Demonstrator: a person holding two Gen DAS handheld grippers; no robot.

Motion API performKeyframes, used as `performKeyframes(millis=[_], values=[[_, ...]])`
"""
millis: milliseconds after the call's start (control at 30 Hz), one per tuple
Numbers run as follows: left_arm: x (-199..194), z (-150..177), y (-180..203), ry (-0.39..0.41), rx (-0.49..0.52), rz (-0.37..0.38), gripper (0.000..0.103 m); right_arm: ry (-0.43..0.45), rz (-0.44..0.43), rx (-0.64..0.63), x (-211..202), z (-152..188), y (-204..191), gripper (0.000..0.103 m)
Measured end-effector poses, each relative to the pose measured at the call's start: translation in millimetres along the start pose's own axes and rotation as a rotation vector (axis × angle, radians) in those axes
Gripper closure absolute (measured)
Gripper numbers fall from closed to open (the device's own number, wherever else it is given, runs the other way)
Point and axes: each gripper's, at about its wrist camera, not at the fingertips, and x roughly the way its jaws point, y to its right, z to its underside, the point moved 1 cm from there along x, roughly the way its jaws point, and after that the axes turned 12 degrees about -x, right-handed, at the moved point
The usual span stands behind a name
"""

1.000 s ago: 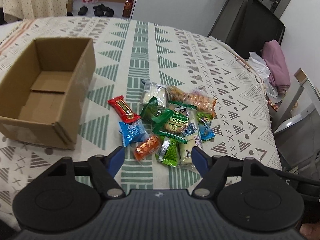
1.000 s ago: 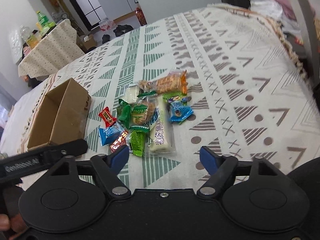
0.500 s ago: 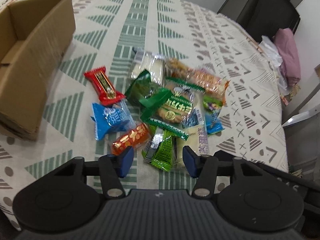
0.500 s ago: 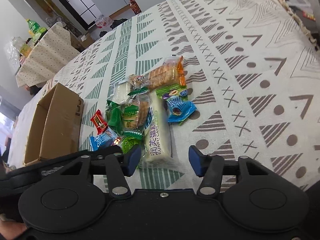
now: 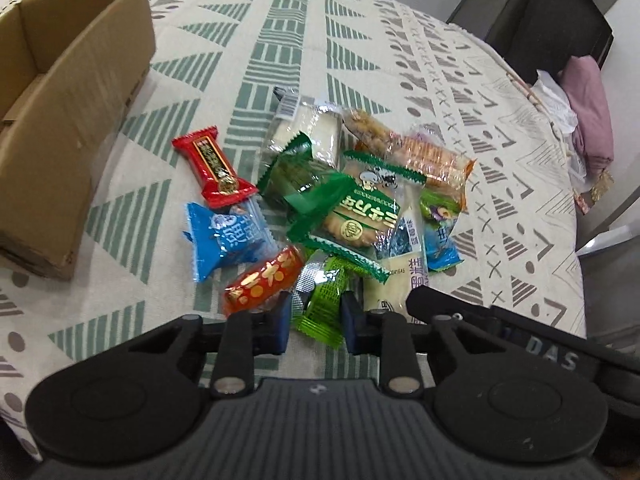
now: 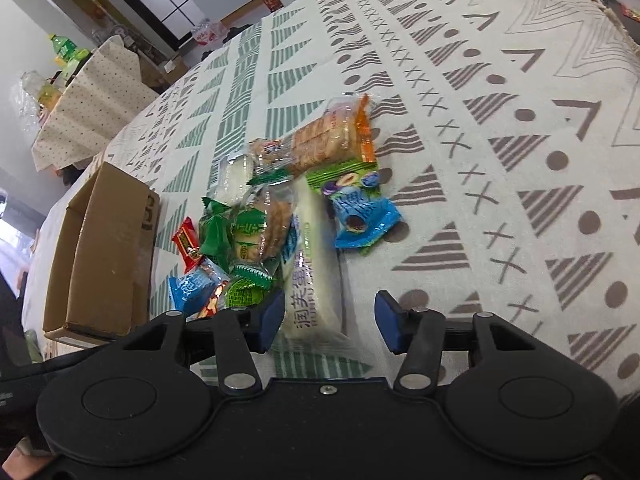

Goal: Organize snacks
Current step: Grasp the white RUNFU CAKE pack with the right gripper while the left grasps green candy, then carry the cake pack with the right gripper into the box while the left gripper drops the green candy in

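Observation:
A pile of wrapped snacks lies on the patterned tablecloth (image 5: 360,60). My left gripper (image 5: 315,320) has its jaws narrowed around the near end of a light green packet (image 5: 323,304); the pads look close to it but not clamped. An orange candy (image 5: 264,280) lies just left of it. My right gripper (image 6: 328,320) is open, its jaws either side of the near end of a long white cake packet (image 6: 314,288). An open cardboard box (image 5: 60,120) stands left of the pile, and shows in the right wrist view (image 6: 104,256) too.
Around the pile are a red bar (image 5: 212,168), a blue candy (image 5: 224,240), a green biscuit pack (image 5: 352,216) and an orange cracker pack (image 6: 328,140). A dark chair (image 5: 548,32) and pink cloth (image 5: 592,112) lie beyond the table's right edge.
Both grippers moved down and forward to the pile's near edge. The left jaws narrowed around the light green packet. The right jaws narrowed somewhat over the white cake packet.

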Motion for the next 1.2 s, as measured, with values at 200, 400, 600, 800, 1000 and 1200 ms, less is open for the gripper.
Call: performKeyframes(millis=[200, 400, 600, 800, 1000, 1200], values=[[-16.3, -4.7, -7.8, 0.038, -0.022, -0.008, 0.079, 0.004, -0.018, -0.013, 3.9, -3.5, -3.5, 0.052], [-30.2, -6.4, -12.5, 0.063, -0.033, -0.007, 0.080, 0.002, -0.008, -0.032, 10.5, -8.6, -9.5, 0.052], [-45.7, -8.6, -15.2, 0.087, -0.051, -0.011, 0.081, -0.031, 0.037, -0.068, 27.4, -15.6, -15.5, 0.054], [-70.8, -16.5, -19.5, 0.134, -0.053, -0.001, 0.081, -0.053, 0.005, -0.055, 30.2, -13.5, -14.7, 0.079], [-91.2, -21.9, -29.5, 0.170, -0.056, 0.005, 0.081, 0.002, -0.029, -0.014, 1.6, -7.3, -17.6, 0.082], [-109.3, -23.1, -41.3, 0.194, -0.062, 0.020, 0.081, 0.094, -0.042, 0.004, -27.0, -11.6, -28.9, 0.082]])
